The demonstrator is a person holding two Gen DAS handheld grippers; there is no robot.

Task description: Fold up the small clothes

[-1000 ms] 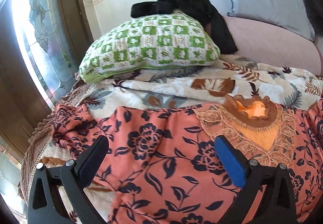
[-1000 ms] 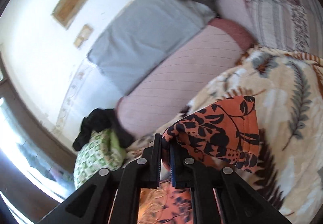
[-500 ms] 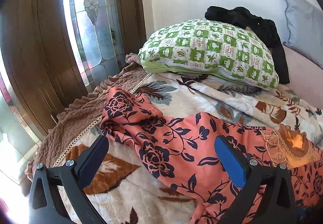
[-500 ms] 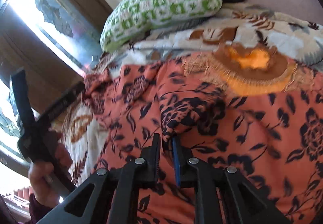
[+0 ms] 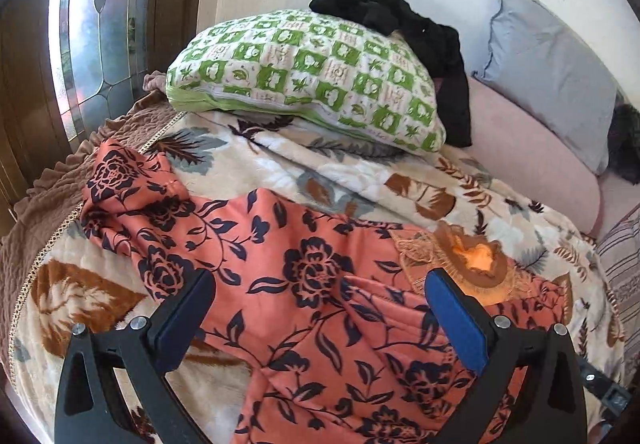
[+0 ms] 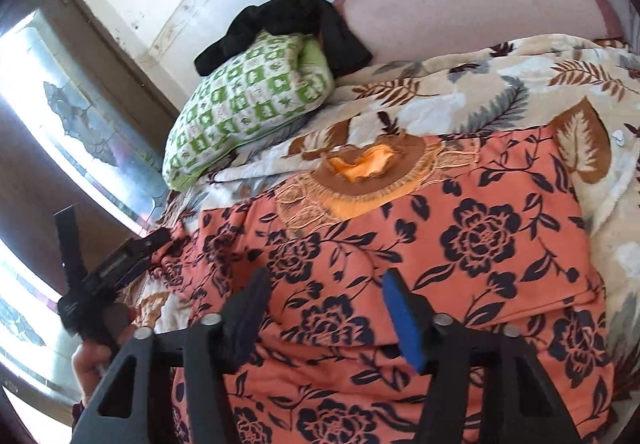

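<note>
Your right gripper [image 6: 324, 308] has its jaws opening, nothing pinched between them, hanging just over the orange floral garment [image 6: 460, 244]. Your left gripper [image 5: 316, 308] stands wide and empty above the same cloth. The garment lies spread on the leaf-print blanket [image 5: 360, 171], its embroidered neckline [image 5: 476, 260] at two o'clock from your left gripper. The green checked pillow [image 5: 304, 75] sits at twelve o'clock, a black garment [image 5: 420, 31] draped behind it.

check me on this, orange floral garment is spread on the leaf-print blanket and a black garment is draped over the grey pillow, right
Not quite. The black garment is draped over the green checked pillow, not the grey pillow; the left wrist view shows it. The orange floral garment is indeed spread on the leaf-print blanket.
</note>
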